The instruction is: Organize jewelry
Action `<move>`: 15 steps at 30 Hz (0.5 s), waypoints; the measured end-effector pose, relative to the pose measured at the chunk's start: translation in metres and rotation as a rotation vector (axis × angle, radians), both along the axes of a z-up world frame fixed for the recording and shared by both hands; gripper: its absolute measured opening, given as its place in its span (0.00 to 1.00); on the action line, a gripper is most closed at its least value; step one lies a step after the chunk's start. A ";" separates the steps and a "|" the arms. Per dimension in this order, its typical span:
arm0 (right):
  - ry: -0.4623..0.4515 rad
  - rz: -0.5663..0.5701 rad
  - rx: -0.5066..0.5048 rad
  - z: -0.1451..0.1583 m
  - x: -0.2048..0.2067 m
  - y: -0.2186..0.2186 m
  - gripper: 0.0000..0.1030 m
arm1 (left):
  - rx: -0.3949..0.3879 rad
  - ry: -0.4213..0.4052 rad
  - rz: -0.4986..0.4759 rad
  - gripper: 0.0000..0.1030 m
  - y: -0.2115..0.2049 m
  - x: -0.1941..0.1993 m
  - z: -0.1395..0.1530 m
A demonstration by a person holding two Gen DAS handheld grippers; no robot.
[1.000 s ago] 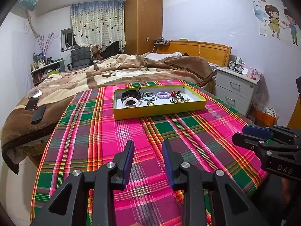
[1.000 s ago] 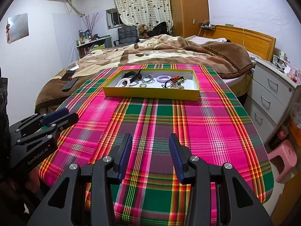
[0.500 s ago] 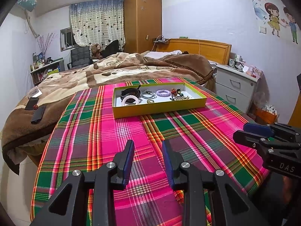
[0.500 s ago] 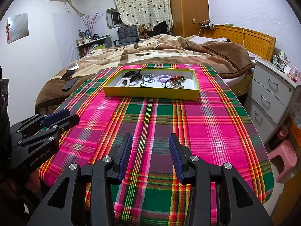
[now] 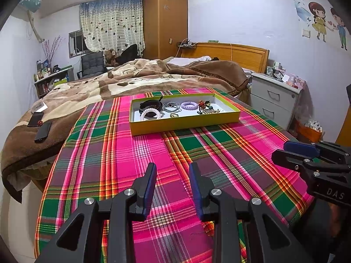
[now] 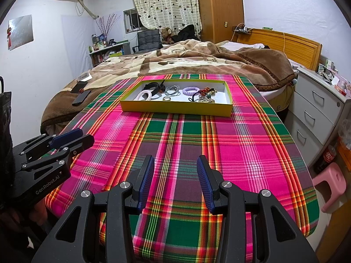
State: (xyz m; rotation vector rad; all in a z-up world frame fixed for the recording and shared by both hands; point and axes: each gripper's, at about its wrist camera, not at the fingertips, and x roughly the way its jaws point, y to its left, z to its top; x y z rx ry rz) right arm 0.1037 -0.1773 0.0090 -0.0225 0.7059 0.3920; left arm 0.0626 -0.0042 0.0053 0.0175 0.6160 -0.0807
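Observation:
A yellow tray with a white floor stands at the far end of the plaid-covered table. In it lie a white coil band, a black strap, grey rings, a purple coil band, a gold ring and a tangle of beaded pieces. My left gripper is open and empty over the table's near edge. My right gripper is open and empty too, beside it.
The pink and green plaid cloth covers the table. A bed with a brown blanket lies behind it, with phones on its left side. A grey drawer chest and a pink stool stand to the right.
Both grippers have drifted only slightly; the left view has tilted a little. Nothing was taken or let go.

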 end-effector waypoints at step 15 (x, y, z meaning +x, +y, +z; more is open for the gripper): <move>0.000 0.000 0.000 0.000 0.000 0.000 0.40 | 0.003 0.002 0.005 0.29 0.001 0.002 -0.001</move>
